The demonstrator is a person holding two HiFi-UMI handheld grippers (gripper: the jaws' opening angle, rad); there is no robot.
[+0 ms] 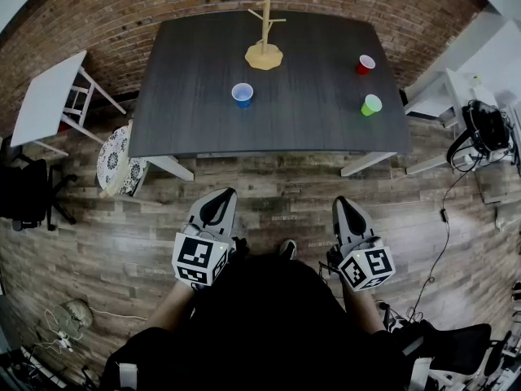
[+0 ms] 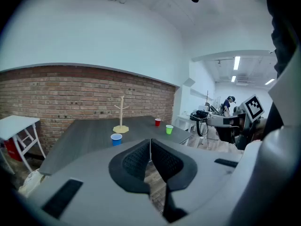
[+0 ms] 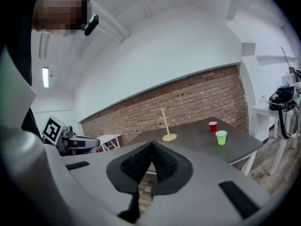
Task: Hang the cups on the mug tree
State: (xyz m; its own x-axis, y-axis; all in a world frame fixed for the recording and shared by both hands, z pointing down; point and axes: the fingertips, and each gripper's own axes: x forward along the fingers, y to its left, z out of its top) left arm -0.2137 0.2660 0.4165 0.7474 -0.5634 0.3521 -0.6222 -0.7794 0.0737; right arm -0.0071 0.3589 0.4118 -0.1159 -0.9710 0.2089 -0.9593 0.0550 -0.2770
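Person is standing back from the table, holding both tools low in front of the body. The left gripper is sitting at about 7 o'clock in the head view and the right gripper at about 5 o'clock. Both are pointing forward and a little down toward the table.

Left gripper view: jaws are pressing together, pads meeting, nothing between them. Right gripper view: same, jaws together and empty. Probably a rest pose, since nothing is being reached for and the wooden floor is lying between tools and table edge.

On the table, the blue cup is standing upright nearest the person, at about 11 o'clock of the tabletop centre, which likely makes it the easy first pick for the left side. The green cup is sitting near the right edge at about 3 o'clock. The red cup is sitting just beyond it at about 2 o'clock, so both look suited to the right gripper.

The mug tree is standing at 12 o'clock near the far edge, upright on its flat base, with all pegs showing bare. All three cups are well apart from it and from each other, so no hanging is done yet.

Behind it the brick wall is closing off the far side, so any approach is having to come from the near side
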